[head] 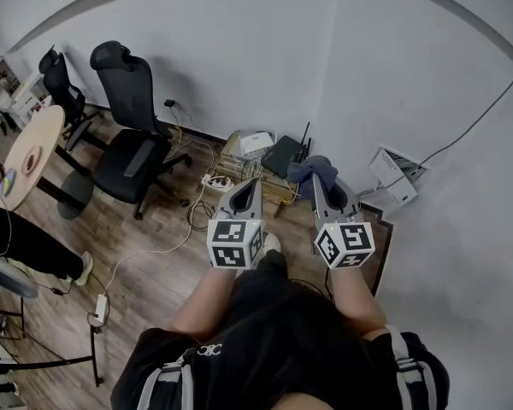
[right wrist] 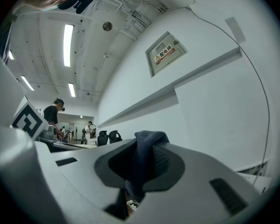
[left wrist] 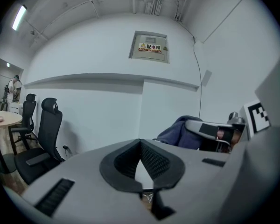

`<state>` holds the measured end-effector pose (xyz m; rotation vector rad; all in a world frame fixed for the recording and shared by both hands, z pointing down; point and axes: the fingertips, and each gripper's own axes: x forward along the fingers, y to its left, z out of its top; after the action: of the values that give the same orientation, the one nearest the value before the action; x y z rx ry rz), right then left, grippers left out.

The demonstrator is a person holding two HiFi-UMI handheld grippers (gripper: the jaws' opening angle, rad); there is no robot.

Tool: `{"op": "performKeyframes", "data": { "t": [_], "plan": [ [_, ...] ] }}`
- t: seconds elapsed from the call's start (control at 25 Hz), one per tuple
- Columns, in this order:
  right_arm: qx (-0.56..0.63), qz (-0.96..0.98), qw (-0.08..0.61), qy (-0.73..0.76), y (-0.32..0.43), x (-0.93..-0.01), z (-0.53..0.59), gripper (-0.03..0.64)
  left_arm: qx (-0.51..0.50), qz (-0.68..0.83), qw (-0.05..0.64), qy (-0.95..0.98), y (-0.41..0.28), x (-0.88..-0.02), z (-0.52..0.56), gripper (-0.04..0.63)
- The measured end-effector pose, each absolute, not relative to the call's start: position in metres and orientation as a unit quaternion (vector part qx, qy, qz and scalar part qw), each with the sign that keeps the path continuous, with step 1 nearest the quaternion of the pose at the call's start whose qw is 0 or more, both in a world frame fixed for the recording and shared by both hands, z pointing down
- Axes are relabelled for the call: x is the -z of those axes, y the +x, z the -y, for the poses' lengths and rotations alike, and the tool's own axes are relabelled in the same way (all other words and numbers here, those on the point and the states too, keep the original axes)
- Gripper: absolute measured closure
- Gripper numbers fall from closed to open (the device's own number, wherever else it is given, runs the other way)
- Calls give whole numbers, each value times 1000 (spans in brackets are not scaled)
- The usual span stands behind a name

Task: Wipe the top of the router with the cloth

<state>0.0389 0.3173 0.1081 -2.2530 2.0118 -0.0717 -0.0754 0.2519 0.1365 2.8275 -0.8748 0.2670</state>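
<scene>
**Head view.** Nearest the lens: person's black top and both forearms, each w/ a gripper held fwd. Left gripper pointed toward the clutter at the wall base. Right gripper carried a dark blue cloth bunched at its tips. Router, dark w/ upright antennae, sat low against the wall beside a white box. The cloth lay just right of the router in this view; contact could not be told. Two black office chairs and a round table stood at left. A white power strip lay on the wood floor.

**Left gripper view.** Jaws of the left gripper met at the tips w/ nothing between them. The cloth and the right gripper showed at right, an office chair at left, and a signed wall panel above.

**Right gripper view.** Jaws of the right gripper were clamped on the cloth, which rose past the tips and hung down between the pads. The wall panel sat high on the white wall. Other people stood far off at left.
</scene>
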Motion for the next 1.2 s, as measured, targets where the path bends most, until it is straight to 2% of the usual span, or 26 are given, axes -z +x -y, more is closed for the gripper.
{"op": "performKeyframes", "data": {
  "t": [1.2],
  "plan": [
    [70, -697, -4, -714, 192, -141, -53, 594, -110, 321, 157, 928, 73, -178, -5, 601]
  ]
}}
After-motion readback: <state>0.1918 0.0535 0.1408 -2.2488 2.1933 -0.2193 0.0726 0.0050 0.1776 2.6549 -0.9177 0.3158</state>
